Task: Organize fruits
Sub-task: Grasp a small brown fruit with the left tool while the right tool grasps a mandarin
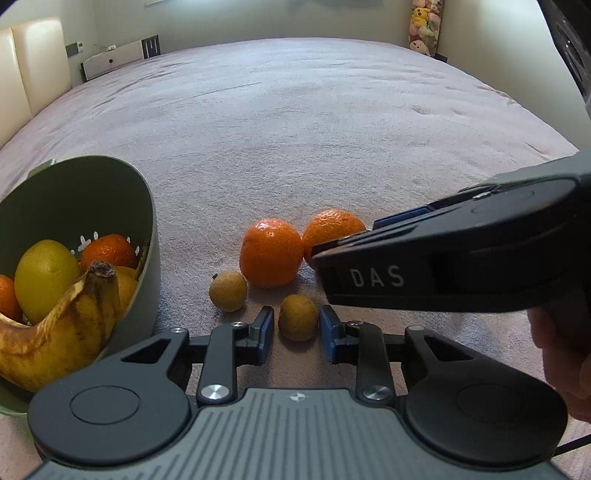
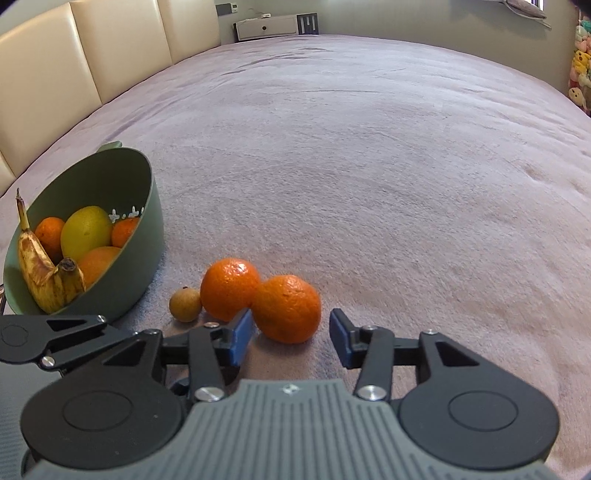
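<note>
Two oranges lie touching on the grey-pink bedcover: the left orange point(image 1: 270, 252) point(image 2: 229, 288) and the right orange point(image 1: 332, 229) point(image 2: 287, 308). Two small brown longans lie in front of them: one point(image 1: 227, 290) point(image 2: 185, 304) to the left, one point(image 1: 297, 316) between my left gripper's fingers. My left gripper point(image 1: 296, 330) is open around that longan with small gaps either side. My right gripper point(image 2: 291, 338) point(image 1: 373, 236) is open around the right orange, its fingers not touching it. A green bowl point(image 1: 147, 206) point(image 2: 147, 206) at left holds a spotted banana point(image 1: 66, 325), a lemon point(image 1: 46, 278) and oranges.
A cream padded headboard point(image 2: 74, 66) runs along the left. A white low cabinet point(image 2: 266, 26) stands at the far wall and plush toys point(image 1: 424, 26) hang at the far right. The bedcover point(image 2: 369, 166) stretches away beyond the fruit.
</note>
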A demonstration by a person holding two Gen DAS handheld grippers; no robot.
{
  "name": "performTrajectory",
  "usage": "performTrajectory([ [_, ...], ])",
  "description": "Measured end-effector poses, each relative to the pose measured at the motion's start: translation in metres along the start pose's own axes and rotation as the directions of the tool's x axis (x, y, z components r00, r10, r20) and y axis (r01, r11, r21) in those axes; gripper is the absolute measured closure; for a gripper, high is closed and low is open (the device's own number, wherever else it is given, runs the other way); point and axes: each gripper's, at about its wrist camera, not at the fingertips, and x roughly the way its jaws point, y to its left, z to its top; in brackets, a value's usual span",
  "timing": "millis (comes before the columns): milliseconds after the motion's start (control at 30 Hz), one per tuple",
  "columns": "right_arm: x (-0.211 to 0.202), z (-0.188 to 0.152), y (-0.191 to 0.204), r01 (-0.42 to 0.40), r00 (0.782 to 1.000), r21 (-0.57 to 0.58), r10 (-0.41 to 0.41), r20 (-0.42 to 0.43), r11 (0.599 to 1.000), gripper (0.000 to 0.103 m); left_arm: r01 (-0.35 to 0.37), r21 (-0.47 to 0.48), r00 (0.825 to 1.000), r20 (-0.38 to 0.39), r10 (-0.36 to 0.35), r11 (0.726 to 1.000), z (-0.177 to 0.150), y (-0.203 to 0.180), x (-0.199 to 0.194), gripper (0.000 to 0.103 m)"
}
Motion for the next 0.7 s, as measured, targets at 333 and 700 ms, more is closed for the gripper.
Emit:
performTrajectory([
  [333,0.009,0.0013,-0.0026,-0.016,1.0,0.028,0.016,-0.012,0.999,0.061,0.024,-0.009,1.0,-0.013,-0.024,1.0,0.0023,0.0021,0.0021,0.077],
  [700,0.0005,0.0031,0.0021,0.015,1.0,0.012,-0.015,-0.009,1.0,0.063,0.033,-0.01,0.999,0.004,-0.033,0.999,0.0079,0.0043,-0.0044,0.077],
])
